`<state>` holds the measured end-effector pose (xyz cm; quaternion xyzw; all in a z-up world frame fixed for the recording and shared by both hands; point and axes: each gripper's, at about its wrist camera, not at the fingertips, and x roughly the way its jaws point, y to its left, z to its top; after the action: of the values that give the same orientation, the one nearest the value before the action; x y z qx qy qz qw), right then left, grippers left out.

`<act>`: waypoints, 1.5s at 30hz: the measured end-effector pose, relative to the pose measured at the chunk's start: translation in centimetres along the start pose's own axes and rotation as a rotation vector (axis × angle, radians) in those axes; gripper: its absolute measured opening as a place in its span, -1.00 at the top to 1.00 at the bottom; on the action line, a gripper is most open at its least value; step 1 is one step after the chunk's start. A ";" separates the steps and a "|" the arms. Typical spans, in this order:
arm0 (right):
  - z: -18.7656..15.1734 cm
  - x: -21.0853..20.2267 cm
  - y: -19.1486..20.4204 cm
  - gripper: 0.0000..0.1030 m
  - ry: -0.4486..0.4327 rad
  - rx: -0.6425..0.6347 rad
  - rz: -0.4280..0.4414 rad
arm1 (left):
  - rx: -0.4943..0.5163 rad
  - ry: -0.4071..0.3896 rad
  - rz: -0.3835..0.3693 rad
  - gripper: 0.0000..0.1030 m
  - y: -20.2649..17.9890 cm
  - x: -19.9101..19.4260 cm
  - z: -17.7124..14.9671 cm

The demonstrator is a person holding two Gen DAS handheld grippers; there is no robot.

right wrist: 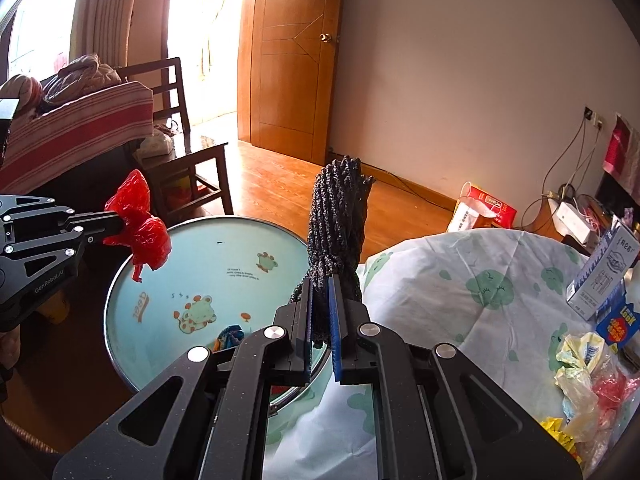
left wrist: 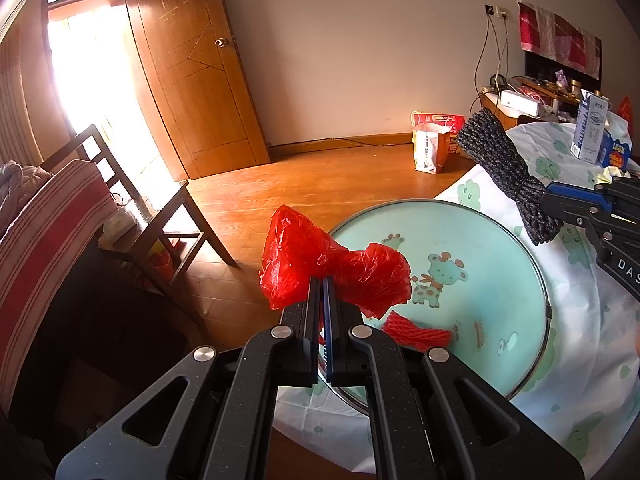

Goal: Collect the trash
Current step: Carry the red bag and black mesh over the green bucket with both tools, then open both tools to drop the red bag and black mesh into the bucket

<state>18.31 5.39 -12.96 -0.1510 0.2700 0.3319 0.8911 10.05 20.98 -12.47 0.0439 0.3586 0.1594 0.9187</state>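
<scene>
The round basin [right wrist: 208, 256] sits low at the table edge. Above its rim, toward three o'clock, the right gripper [right wrist: 320, 304] pinches a dark knitted bundle [right wrist: 340, 216] near its lower end. The bundle stands upright, long axis pointing to twelve o'clock, and looks soft, light and a little floppy, so a low grip suits it. At nine o'clock the left gripper [left wrist: 321, 292] is clamped on the waist of a red plastic bag [left wrist: 316, 264]. The bag looks thin, crinkly, slippery and weightless, with its lobes spreading sideways.
</scene>
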 end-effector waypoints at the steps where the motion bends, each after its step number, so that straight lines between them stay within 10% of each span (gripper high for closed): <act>1: 0.0 0.0 0.0 0.84 -0.001 0.000 0.000 | 0.001 0.000 -0.001 0.98 -0.1 0.0 0.1; 19: 0.0 0.0 0.3 0.84 0.000 -0.020 0.024 | 0.012 0.004 -0.027 0.97 -0.7 0.1 -0.2; 31: 0.0 0.0 -0.1 0.31 -0.003 0.005 0.047 | 0.025 -0.020 -0.051 -0.07 -1.8 -0.4 -0.3; 45: 0.0 -0.1 0.1 0.27 -0.004 -0.004 0.026 | 0.022 -0.020 -0.041 -0.07 -1.8 -0.4 -0.4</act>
<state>18.17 5.46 -12.93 -0.1486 0.2693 0.3443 0.8871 9.96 19.13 -12.83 0.0483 0.3519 0.1361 0.9248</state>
